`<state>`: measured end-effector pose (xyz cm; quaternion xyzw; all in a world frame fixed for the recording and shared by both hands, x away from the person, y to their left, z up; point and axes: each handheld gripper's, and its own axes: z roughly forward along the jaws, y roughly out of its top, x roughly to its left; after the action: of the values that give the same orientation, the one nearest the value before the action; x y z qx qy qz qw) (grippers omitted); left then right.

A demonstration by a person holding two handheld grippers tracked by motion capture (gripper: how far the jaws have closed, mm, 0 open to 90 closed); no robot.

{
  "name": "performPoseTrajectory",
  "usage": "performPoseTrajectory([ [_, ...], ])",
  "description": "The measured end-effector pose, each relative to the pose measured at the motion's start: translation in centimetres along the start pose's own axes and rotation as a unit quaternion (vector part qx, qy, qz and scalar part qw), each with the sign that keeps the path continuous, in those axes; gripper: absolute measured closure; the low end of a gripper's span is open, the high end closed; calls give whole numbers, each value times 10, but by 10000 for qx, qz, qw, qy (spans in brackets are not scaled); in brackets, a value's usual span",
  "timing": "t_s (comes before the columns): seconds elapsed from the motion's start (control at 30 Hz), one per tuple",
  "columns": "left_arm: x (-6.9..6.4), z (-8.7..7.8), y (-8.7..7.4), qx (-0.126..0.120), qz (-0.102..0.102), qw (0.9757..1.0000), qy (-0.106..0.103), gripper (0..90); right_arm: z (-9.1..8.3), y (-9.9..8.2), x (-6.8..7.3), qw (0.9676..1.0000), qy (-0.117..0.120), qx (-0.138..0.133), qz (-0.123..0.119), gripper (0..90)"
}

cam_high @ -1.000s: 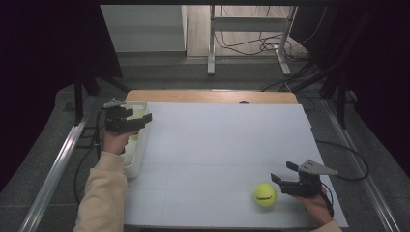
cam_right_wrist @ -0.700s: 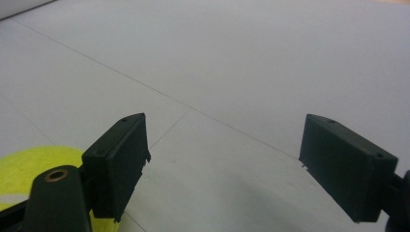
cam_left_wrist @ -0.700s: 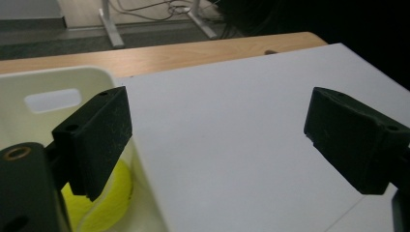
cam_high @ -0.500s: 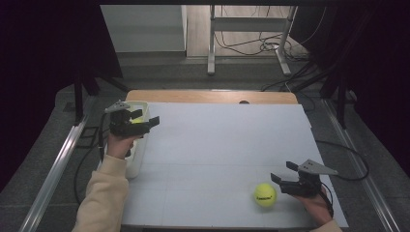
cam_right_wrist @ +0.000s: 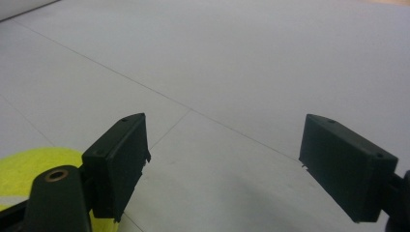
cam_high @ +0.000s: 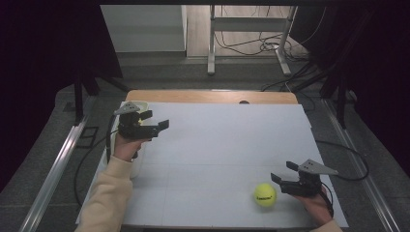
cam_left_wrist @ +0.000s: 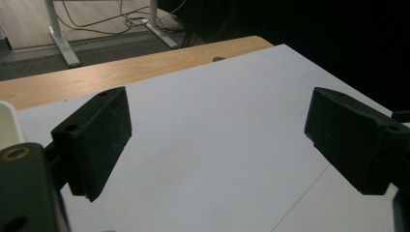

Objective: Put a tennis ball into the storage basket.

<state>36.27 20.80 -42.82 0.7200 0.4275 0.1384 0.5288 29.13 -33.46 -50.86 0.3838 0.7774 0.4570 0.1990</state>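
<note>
1. Dark curtains flank a grey floor with cables and a metal frame beyond the table, whose wooden far edge shows past a white sheet covering its top.
2. At the left, the left tool is held above the sheet's left edge, pointing toward the table's middle; its jaws stand wide apart with nothing between them, released.
3. Just behind and below that tool, a pale bin sits along the table's left edge, partly covered by the person's hand and cream sleeve.
4. In the left gripper view, bare white sheet and the wooden edge lie between the jaws.
5. Toward the right, a yellow tennis ball rests on the sheet, just beside the right tool's tips, on its left and apart from them.
6. That tool sits low near the table's near right corner, jaws spread and empty, released.
7. In the right gripper view, the ball lies outside the left jaw, not between the two.
</note>
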Motion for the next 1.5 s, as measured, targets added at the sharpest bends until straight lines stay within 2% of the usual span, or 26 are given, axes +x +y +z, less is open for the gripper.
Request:
performPoseTrajectory([
  [0.23,-14,11,-1,136,209,9996,-153,102,0,0,0,10000,-15,20,-23,180],
  [0.63,-29,24,-4,263,420,9982,-341,103,0,0,0,10000,-7,11,-12,180],
  [0.77,-35,27,-5,294,556,9970,-455,107,0,0,0,10000,-23,16,3,180],
  [1.0,-44,33,-8,366,612,9954,-642,109,0,1,-1,9999,-96,-31,114,180],
  [1.1,-47,36,-11,435,575,9950,-691,109,1,0,-2,9999,-108,13,130,179],
  [1.33,-61,40,-15,535,668,9939,-700,109,0,1,-1,9999,-80,-29,88,180],
  [1.5,-68,40,-14,517,693,9938,-704,109,0,1,-1,10000,-70,-21,44,180],
])
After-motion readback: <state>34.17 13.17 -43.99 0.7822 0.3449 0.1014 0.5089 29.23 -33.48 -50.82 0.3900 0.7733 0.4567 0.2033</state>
